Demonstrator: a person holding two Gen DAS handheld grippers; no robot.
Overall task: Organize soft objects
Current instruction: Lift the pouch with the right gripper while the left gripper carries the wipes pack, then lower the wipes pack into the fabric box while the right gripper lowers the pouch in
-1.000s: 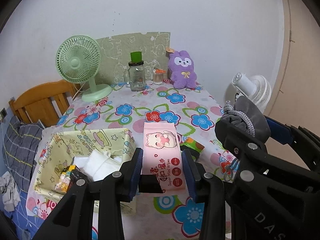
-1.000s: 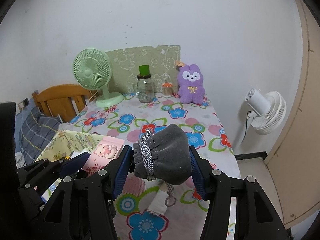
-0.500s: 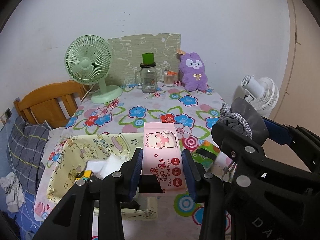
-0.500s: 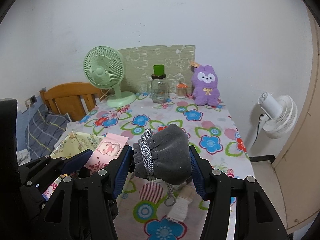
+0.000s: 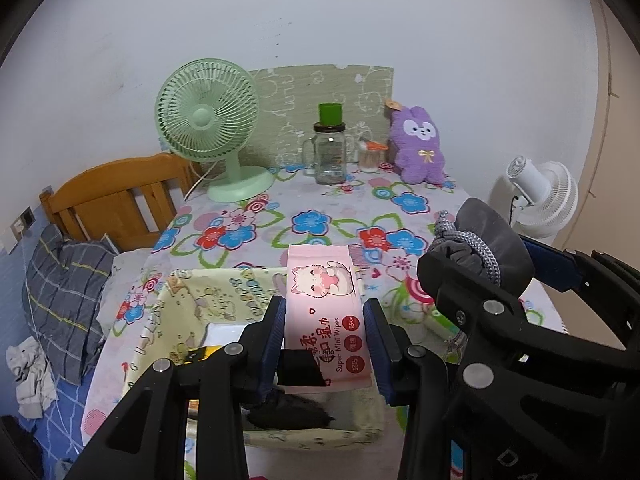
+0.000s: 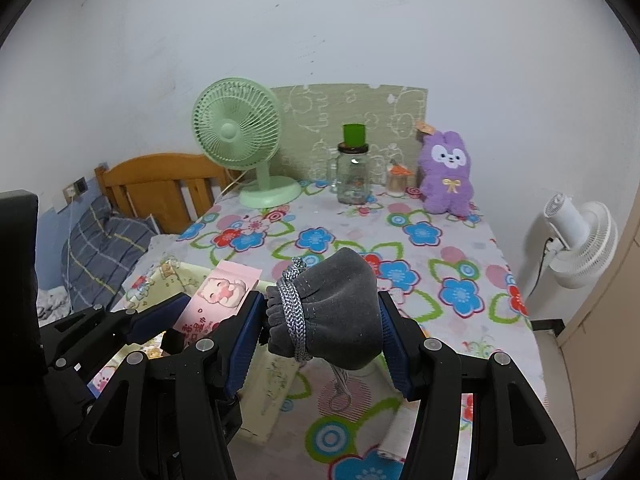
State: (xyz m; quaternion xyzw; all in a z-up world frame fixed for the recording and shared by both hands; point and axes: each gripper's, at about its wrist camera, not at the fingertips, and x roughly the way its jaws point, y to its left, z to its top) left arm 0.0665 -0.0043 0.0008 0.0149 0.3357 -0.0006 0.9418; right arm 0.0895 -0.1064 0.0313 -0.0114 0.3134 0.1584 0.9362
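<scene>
Between the left gripper's (image 5: pixel 325 340) clamped fingers sits a wipes pack (image 5: pixel 326 312); the right gripper (image 6: pixel 322 330) pinches a grey pouch (image 6: pixel 332 308).

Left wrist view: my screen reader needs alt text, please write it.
The left claw grips a pink wet wipes pack above a yellow fabric basket on a flowered table. At right, the right claw holds a grey drawstring pouch.

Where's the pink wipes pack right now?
In the left wrist view, the pink wipes pack is clamped in the left tool, held over the yellow fabric bin.
</scene>
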